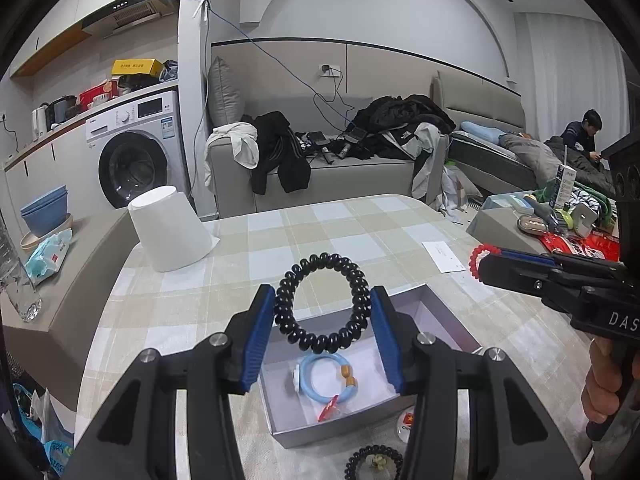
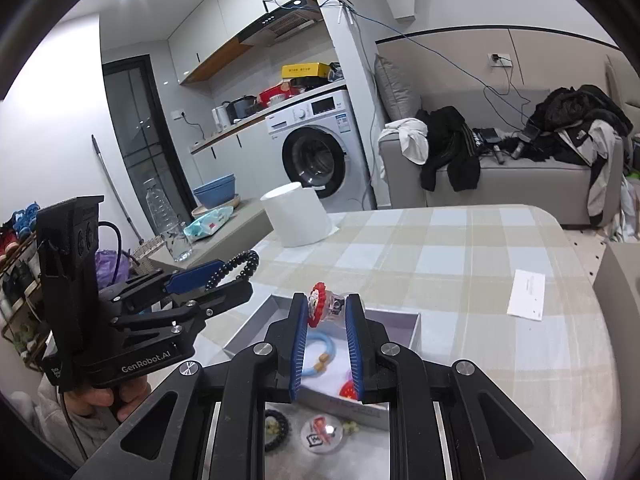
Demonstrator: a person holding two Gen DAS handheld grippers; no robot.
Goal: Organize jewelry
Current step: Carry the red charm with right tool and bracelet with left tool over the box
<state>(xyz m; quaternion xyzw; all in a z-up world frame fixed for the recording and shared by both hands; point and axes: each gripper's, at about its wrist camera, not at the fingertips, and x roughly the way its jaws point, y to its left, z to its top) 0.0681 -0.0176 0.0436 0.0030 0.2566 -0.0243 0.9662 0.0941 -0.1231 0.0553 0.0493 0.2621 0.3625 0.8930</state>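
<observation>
A small apartment living area, washing machine [image 1: 134,152] at upper left and a clothes-strewn grey sofa [image 1: 320,168] across the back, frames a bench [image 1: 340,232] under a beige-and-blue checked cloth. At left of the bench stands an upturned white paper cup [image 1: 170,232]. In the left wrist view's centre foreground, the left hand-held gripper [image 1: 323,320] is partly closed, its blue pads pressing both sides of a black coiled hair tie [image 1: 322,304] held in the air above an open grey-white box [image 1: 424,312]. In the box, low in the frame, lie a light-blue ring bracelet [image 1: 324,378] with orange beads and a small red piece [image 1: 330,406]. Another black coil tie [image 1: 374,464] rests on the cloth at the bottom edge, beside a round badge [image 1: 406,428]. A white paper slip [image 1: 444,256] lies right of centre. At right, the right hand-held gripper [image 2: 327,310], nearly closed, clamps a red-rimmed, partly clear hair ornament [image 2: 320,306] above the same box. A person [image 1: 582,132] sits on a bed [image 1: 500,148] at far right.
</observation>
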